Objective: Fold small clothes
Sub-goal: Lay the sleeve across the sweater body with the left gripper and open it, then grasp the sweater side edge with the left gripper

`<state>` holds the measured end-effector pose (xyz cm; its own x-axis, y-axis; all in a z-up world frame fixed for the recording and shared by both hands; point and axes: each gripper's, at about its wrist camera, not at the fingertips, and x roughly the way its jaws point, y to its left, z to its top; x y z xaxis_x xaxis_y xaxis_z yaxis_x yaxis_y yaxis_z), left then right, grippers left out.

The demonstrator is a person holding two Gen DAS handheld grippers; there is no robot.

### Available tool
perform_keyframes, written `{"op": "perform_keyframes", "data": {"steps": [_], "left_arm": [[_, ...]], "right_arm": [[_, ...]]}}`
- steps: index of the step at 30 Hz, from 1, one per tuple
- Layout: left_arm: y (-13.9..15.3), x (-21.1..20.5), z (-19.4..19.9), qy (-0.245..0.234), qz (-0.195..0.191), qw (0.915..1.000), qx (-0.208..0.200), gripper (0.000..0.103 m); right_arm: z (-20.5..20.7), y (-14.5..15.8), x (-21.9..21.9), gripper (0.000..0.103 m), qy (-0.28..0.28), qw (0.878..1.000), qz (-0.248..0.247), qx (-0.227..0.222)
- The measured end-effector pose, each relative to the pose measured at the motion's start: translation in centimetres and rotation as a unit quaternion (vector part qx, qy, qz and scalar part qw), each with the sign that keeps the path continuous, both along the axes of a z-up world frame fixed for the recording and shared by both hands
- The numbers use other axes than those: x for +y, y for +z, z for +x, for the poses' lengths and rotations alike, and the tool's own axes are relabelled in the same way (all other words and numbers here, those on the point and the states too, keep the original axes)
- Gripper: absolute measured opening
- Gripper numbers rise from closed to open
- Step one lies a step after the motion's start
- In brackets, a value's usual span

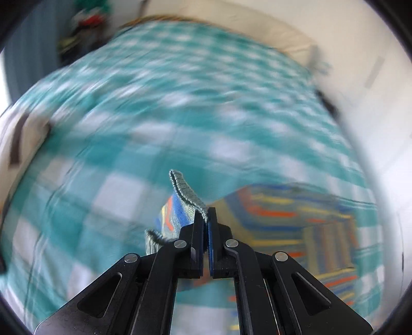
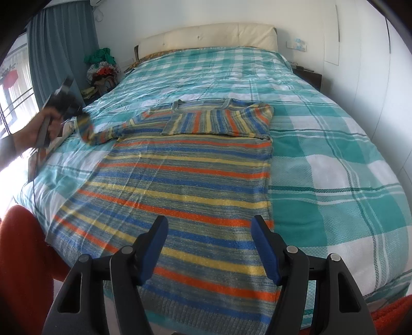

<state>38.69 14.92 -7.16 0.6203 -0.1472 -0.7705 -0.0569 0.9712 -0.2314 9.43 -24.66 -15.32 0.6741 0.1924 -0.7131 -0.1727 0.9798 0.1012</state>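
checked bedspread (image 2: 322, 159) under a striped sweater (image 2: 180, 180); left gripper (image 1: 205, 214) clamps its cuff (image 1: 185, 193), right gripper (image 2: 208, 232) fingers apart above the hem.

The sweater (image 2: 180, 175) lies flat on the bed (image 2: 334, 159), left of its middle, neck toward the headboard (image 2: 208, 38); a clothes pile (image 2: 101, 67) sits left of the bed

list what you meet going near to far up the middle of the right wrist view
right gripper with open fingers → striped sweater body → its folded-over sleeve across the chest → neckline → checked bedspread → cream headboard → white wall
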Motion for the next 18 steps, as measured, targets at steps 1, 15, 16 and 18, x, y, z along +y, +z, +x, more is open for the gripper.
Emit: {"op": "perform_keyframes", "data": {"steps": [1, 15, 16, 18], "left_arm": [[1.3, -2.8, 0.5, -0.029, -0.001, 0.9995, -0.013, 0.0], [-2.3, -16.4, 2.7, -0.132, -0.034, 0.9903, 0.028, 0.058], [-2.6, -14.5, 2.9, -0.105, -0.032, 0.9936, 0.025, 0.057], [-3.9, -11.4, 2.9, -0.067, -0.017, 0.9973, 0.026, 0.055]], "right_arm": [[0.1, 0.0, -0.1, 0.066, 0.001, 1.0, 0.003, 0.001], [-0.5, 0.6, -2.7, 0.066, -0.03, 0.999, 0.041, -0.008], [-0.5, 0.6, -2.8, 0.066, -0.031, 0.999, 0.042, -0.007], [-0.4, 0.4, -3.0, 0.066, -0.031, 0.998, 0.046, -0.002]]}}
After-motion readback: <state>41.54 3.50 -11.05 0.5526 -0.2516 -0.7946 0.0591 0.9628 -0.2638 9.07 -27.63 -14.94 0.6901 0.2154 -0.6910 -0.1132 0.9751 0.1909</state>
